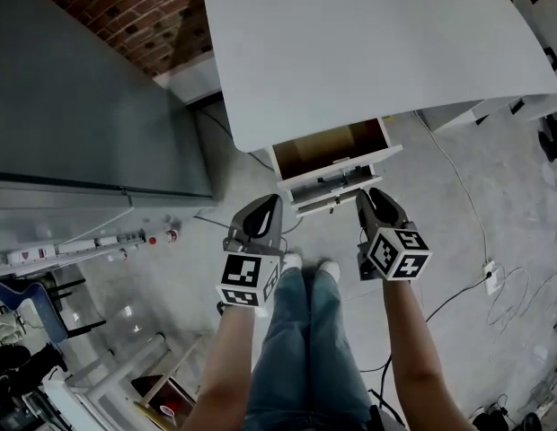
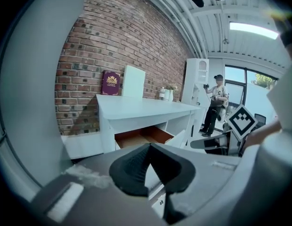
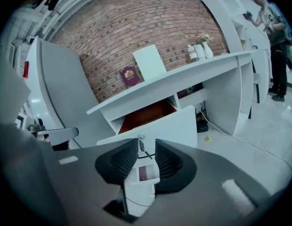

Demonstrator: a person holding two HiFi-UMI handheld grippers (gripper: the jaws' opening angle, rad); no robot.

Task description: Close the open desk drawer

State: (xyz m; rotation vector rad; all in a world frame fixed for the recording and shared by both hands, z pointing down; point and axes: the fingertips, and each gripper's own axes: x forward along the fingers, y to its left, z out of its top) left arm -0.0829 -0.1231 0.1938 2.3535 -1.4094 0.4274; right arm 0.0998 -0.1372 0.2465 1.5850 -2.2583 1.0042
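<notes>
The white desk (image 1: 368,52) has its top drawer (image 1: 333,147) pulled out, brown inside showing, white front panel (image 1: 336,172) facing me. My left gripper (image 1: 272,206) hangs just short of the panel's left end, its pads meeting at the tips with nothing between them (image 2: 148,147). My right gripper (image 1: 364,197) sits near the panel's right end, open. In the right gripper view the drawer front (image 3: 176,121) and a key (image 3: 141,142) in its lock show through the gap of the right gripper (image 3: 147,147). Neither gripper touches the drawer (image 2: 139,137).
A tall grey cabinet (image 1: 81,106) stands left of the desk against the brick wall (image 2: 132,41). A maroon book (image 2: 110,83) and small bottles (image 3: 198,51) rest on the desk. Cables (image 1: 494,281) trail on the floor at right. A person (image 2: 215,105) stands farther off.
</notes>
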